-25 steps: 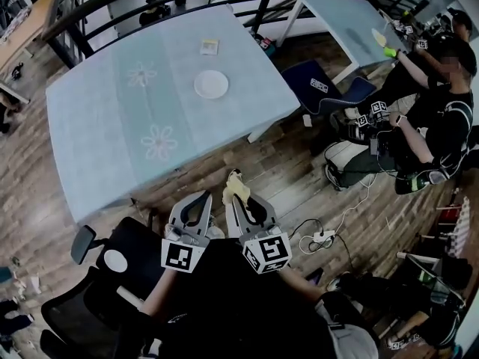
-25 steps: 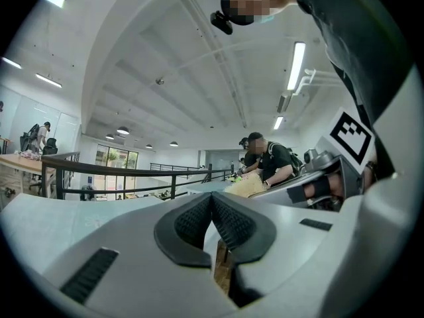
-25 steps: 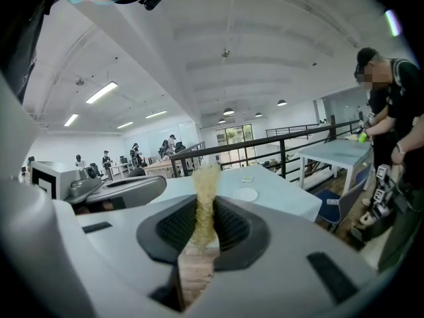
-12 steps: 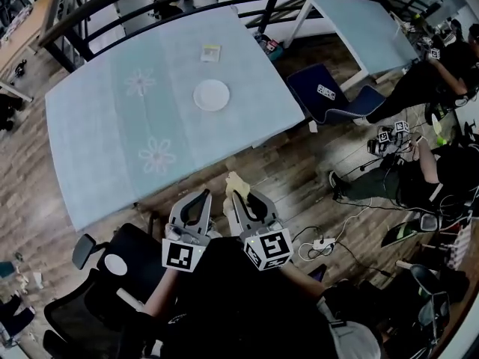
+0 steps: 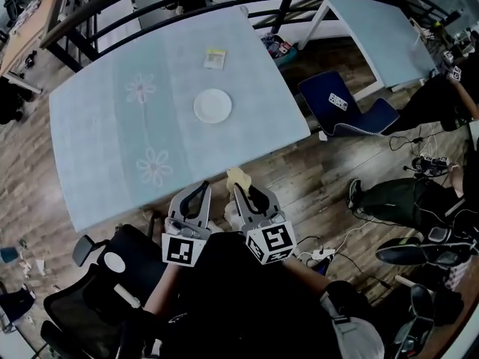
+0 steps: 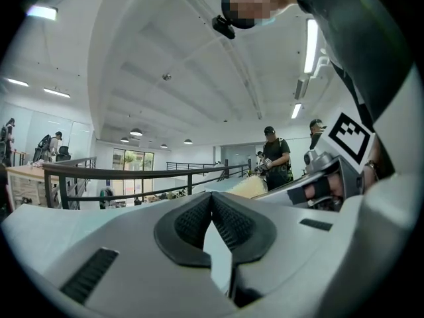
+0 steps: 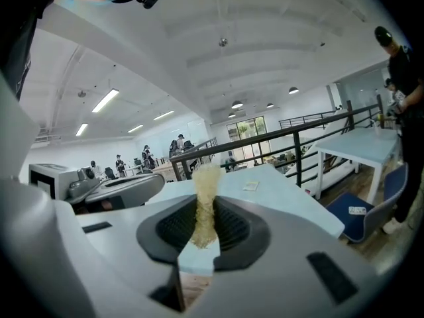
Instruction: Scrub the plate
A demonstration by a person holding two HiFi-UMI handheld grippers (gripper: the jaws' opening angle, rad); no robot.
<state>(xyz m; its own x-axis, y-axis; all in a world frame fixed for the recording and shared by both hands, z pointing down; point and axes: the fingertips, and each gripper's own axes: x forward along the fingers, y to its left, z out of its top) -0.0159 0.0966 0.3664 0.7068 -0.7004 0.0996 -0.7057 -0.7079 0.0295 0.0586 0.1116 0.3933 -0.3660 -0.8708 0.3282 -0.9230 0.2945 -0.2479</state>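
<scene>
A white plate [image 5: 212, 105] lies alone near the middle of the light-blue flowered table [image 5: 112, 133], far ahead of both grippers. My right gripper [image 5: 241, 190] is shut on a thin yellow sponge [image 5: 238, 176] that sticks up past its jaws, just short of the table's near edge. In the right gripper view the sponge [image 7: 205, 194] stands upright between the black pads. My left gripper [image 5: 203, 188] hangs beside it, shut, with nothing between its jaws; its pads [image 6: 228, 222] meet at the tip. The plate does not show in either gripper view.
A small yellow packet [image 5: 215, 58] lies on the table beyond the plate. A black office chair [image 5: 112, 264] stands at my lower left, a blue seat [image 5: 340, 99] and a second table [image 5: 374, 21] to the right. Black railing [image 5: 150, 2] runs behind; cables and people's legs [image 5: 389, 197] cover the floor at right.
Both grippers stay where they were, the sponge still held. The head view has swung a little, and the people at the right have slid mostly out of the picture.
</scene>
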